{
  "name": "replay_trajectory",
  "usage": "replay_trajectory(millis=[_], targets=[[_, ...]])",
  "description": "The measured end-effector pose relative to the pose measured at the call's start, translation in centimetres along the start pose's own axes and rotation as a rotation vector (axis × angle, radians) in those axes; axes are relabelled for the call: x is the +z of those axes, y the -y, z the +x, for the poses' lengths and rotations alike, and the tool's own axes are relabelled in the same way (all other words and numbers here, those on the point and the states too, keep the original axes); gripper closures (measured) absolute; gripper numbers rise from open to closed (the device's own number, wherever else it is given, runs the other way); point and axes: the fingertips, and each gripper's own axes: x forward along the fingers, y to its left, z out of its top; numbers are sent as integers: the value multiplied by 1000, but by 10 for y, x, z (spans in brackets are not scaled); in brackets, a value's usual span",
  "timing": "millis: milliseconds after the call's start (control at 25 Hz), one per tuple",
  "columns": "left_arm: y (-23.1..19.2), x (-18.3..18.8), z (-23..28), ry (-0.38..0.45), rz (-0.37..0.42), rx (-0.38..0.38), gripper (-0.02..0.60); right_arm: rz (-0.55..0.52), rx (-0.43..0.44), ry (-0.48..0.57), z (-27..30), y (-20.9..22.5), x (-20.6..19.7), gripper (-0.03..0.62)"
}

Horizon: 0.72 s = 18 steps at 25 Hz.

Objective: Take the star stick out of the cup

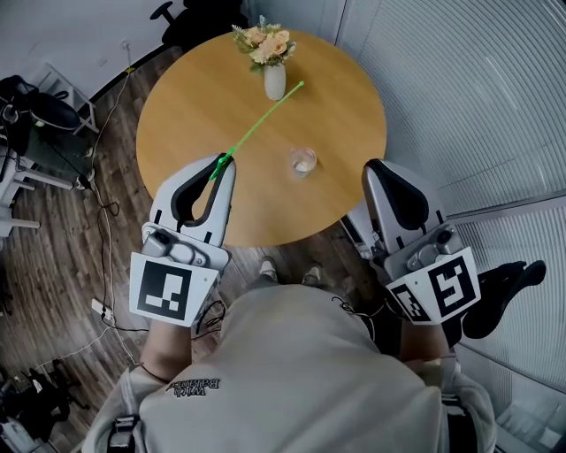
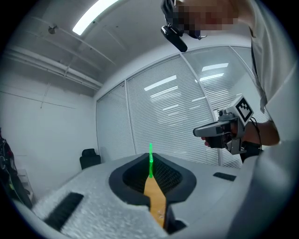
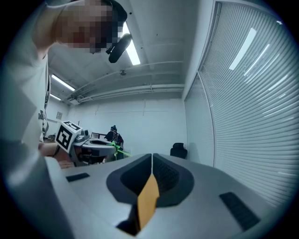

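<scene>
My left gripper (image 1: 221,162) is shut on the near end of the green star stick (image 1: 262,124). The stick slants up and to the right over the round wooden table (image 1: 195,106), and its far tip ends beside the vase. In the left gripper view the stick (image 2: 150,161) pokes out between the closed jaws of that gripper (image 2: 150,158). The clear glass cup (image 1: 302,161) stands on the table, right of the stick and apart from it. My right gripper (image 1: 376,168) is shut with nothing in it, off the table's right front edge.
A white vase of flowers (image 1: 274,78) stands at the table's far side. Window blinds (image 1: 478,88) fill the right. An office chair (image 1: 181,18) is beyond the table; equipment and cables (image 1: 44,133) lie on the wooden floor at left.
</scene>
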Motion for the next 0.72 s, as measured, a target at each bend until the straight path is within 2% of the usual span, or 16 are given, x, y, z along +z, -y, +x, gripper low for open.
replay_trajectory(millis=[320,720], targets=[[4,-1,-1,-2,13,-15,549,6,-59,-10,-6,15,-2,563],[9,-7,-1,-21,13,-32,549,-15,-90,-31,-9,21,-10,563]])
